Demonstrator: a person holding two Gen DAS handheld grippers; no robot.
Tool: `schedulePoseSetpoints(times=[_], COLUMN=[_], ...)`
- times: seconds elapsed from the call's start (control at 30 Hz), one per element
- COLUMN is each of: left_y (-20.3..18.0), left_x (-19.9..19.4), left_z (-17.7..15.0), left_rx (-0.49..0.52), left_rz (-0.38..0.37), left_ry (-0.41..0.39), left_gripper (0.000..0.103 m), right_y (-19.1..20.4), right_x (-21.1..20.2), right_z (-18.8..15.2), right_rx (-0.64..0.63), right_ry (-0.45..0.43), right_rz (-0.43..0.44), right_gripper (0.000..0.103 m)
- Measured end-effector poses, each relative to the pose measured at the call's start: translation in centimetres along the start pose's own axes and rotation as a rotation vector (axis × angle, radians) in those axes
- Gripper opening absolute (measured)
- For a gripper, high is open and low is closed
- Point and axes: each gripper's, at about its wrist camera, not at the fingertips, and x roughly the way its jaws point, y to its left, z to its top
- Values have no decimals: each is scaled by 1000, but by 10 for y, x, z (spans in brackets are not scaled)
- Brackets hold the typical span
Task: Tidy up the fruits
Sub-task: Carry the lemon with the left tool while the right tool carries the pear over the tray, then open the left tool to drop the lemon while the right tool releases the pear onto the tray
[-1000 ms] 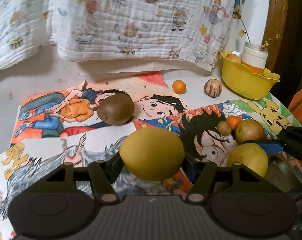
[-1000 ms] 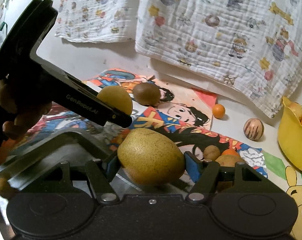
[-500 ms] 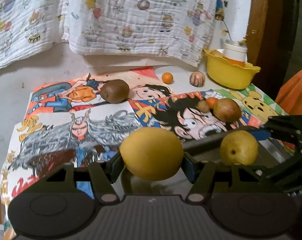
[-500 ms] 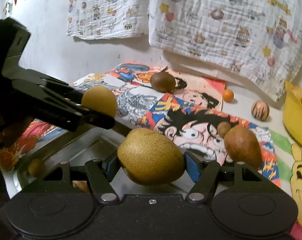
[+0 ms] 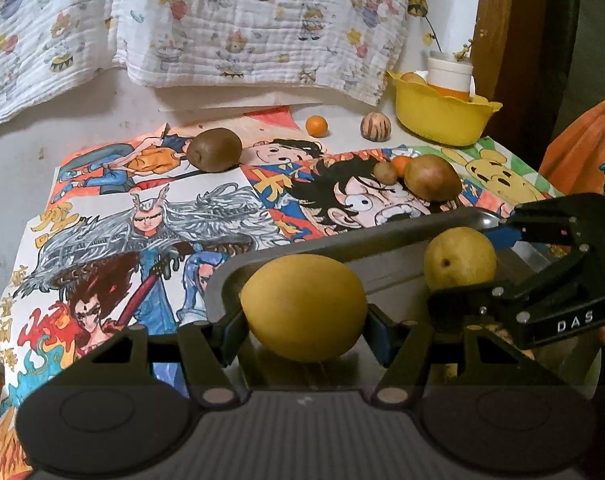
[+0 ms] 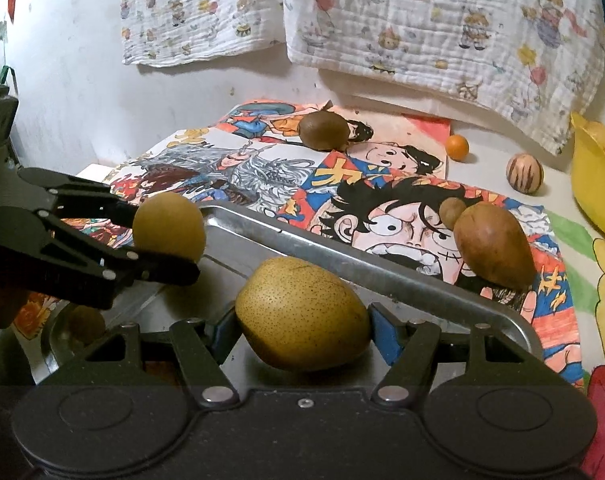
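Pads of the left tool (image 5: 304, 330) pinch a smooth yellow fruit (image 5: 303, 307), perhaps a lemon, above the metal tray (image 5: 342, 236). Beside it the right tool (image 6: 302, 330) clamps a speckled pear (image 6: 302, 312) over the same tray. Out on the comic-print surface (image 5: 222, 200) lie a kiwi (image 5: 216, 149) and a brown pear (image 5: 432, 178). Releasing from this height could let either round fruit roll or bruise; the tools sit close enough to knock together.
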Motion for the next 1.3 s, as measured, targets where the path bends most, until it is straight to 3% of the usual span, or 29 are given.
schedulePoseSetpoints(times=[0.83, 1.3], left_y=[-10, -3], left_x=[-2, -30], left_z=[-8, -15], left_rx=[88, 57], left_rz=[27, 48], left_ry=[7, -47], left_gripper=[67, 79], right_y=[1, 0], right_x=[2, -11], right_z=[-1, -7], right_rx=[-7, 38], right_ry=[6, -12], right_rz=[0, 18], right_gripper=[73, 78])
